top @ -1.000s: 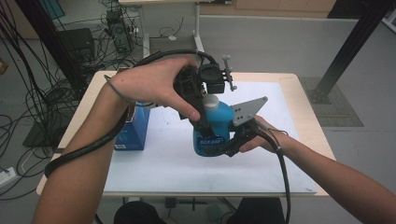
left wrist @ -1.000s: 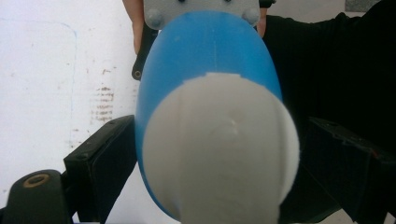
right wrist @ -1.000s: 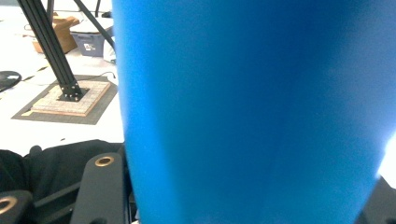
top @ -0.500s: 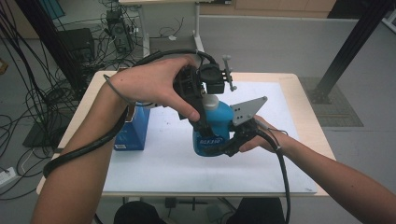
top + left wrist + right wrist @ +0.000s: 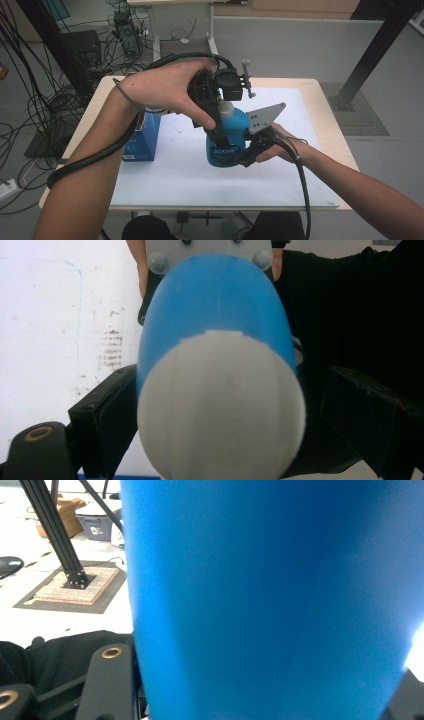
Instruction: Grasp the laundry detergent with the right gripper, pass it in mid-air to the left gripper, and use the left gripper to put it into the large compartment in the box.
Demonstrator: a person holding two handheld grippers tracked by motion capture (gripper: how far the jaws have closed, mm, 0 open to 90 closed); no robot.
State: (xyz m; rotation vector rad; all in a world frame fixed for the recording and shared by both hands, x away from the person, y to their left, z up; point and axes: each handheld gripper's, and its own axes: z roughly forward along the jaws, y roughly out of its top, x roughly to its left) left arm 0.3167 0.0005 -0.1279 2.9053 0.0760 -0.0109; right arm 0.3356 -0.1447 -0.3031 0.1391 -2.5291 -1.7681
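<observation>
A blue bottle (image 5: pixel 231 131) with a white cap (image 5: pixel 226 108) stands on the white mat (image 5: pixel 175 172) at the table's middle. My right gripper (image 5: pixel 235 157) comes in from the right and is shut on the bottle's lower body (image 5: pixel 270 600), one jaw on each side. From above, my left gripper (image 5: pixel 221 122) points down over the bottle's top. The cap (image 5: pixel 220 405) sits between its two black jaws; the left jaw is next to it and a gap shows at the right jaw. The grey plate (image 5: pixel 210 252) of the right gripper shows behind the bottle (image 5: pixel 215 300).
A blue carton (image 5: pixel 142 137) stands on the mat's left edge, under my left forearm. The wooden table (image 5: pixel 327 115) ends shortly past the mat on the right. A black frame post (image 5: pixel 372 55) rises at the far right. Cables and boxes cover the floor at the left.
</observation>
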